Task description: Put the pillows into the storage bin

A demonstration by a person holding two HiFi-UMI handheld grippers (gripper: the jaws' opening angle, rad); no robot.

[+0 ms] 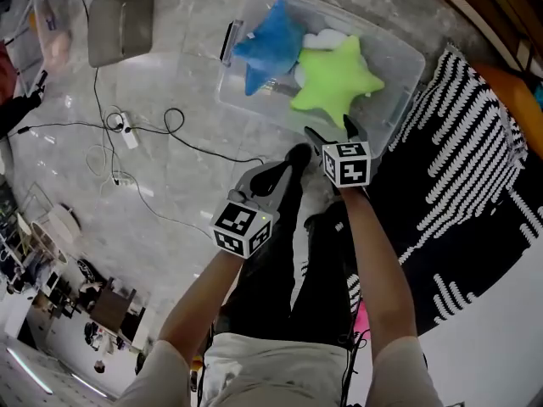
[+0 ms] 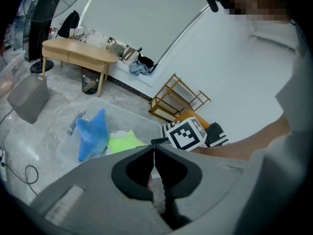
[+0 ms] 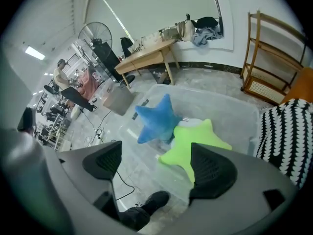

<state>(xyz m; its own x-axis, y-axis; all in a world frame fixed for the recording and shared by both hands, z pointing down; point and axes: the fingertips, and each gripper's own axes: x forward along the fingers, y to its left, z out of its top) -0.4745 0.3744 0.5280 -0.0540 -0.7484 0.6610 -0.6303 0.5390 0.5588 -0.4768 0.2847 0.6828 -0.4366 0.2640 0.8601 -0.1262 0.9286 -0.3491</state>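
Note:
A clear storage bin [image 1: 405, 60] stands on the marble floor ahead of me. Inside lie a blue star pillow [image 1: 267, 45], a green star pillow [image 1: 335, 79] and a white pillow [image 1: 327, 39] partly under them. My right gripper [image 1: 333, 131] hovers just in front of the bin's near wall, open and empty; its view looks down on the blue pillow [image 3: 156, 121], the green pillow [image 3: 193, 141] and the bin [image 3: 234, 111]. My left gripper [image 1: 276, 172] is lower left of it, shut on nothing, its jaws meeting [image 2: 154, 153]. Beyond them are the blue pillow [image 2: 93, 136] and the green pillow [image 2: 124, 142].
A black-and-white striped rug [image 1: 458, 142] lies right of the bin. A grey box [image 1: 120, 25] and cables with a power strip [image 1: 127, 134] lie at the left. My black shoe [image 3: 151, 202] is below the grippers. A wooden rack [image 3: 274, 58] and a table [image 3: 146, 58] stand behind.

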